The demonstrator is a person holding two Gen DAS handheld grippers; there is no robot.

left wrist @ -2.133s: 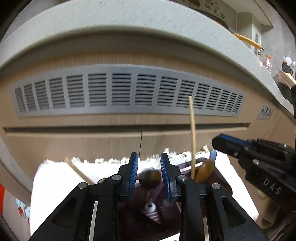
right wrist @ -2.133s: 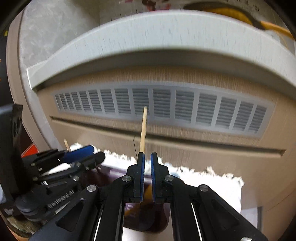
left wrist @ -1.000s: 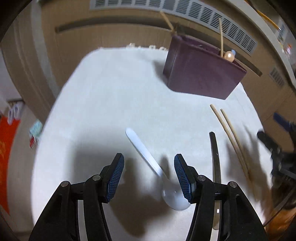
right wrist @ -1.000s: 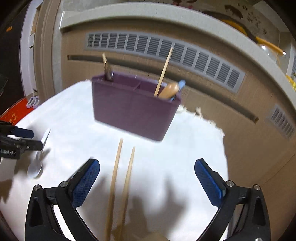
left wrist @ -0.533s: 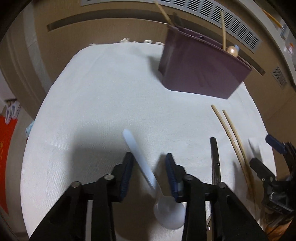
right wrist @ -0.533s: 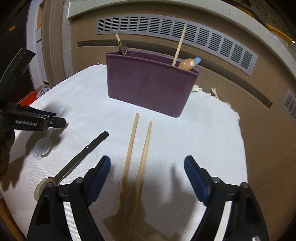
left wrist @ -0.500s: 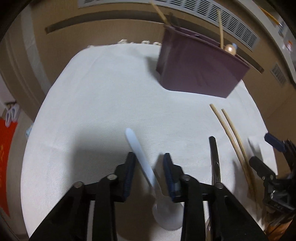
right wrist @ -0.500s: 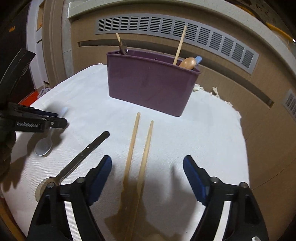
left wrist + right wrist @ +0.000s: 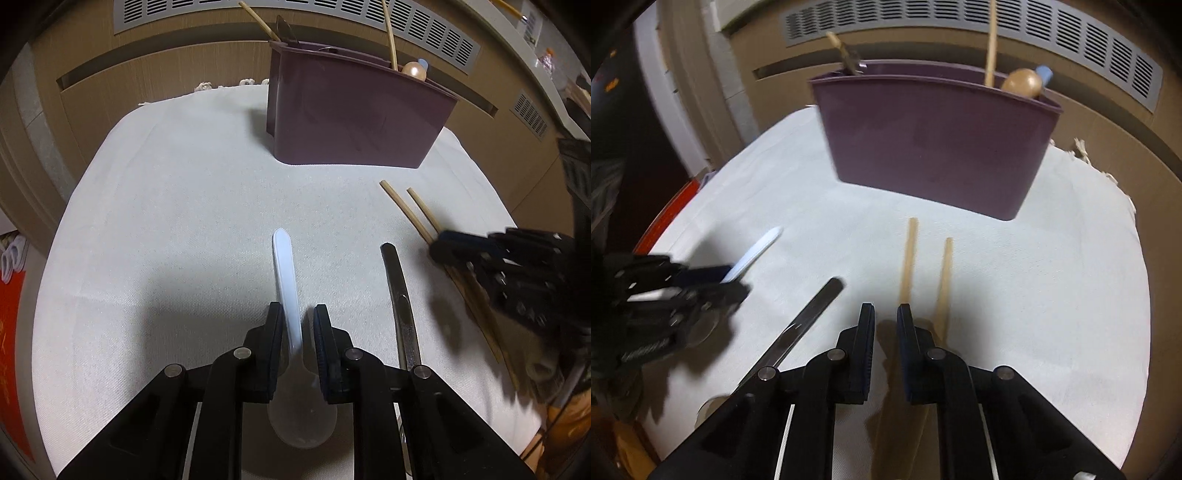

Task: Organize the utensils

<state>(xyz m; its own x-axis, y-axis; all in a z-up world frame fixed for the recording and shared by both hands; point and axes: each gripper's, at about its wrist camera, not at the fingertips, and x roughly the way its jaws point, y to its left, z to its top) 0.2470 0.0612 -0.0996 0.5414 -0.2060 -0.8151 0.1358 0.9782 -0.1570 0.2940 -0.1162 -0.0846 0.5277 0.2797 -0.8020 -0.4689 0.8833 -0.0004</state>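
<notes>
White plastic spoon (image 9: 287, 291) lies on the cloth (image 9: 177, 221), handle running between the left gripper (image 9: 298, 347) pads closed on it, toward the purple caddy (image 9: 354, 118); right gripper (image 9: 885, 345) has just been closing on one chopstick (image 9: 908, 258).

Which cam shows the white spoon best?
Left wrist: the white spoon runs handle to bowl between the left gripper jaws. Right wrist shows only its handle tip; the gripper hides the rest.

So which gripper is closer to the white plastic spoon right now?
Left. The left gripper has the white plastic spoon handle between its fingers; the right gripper is over at the chopsticks, past the metal spoon.
</notes>
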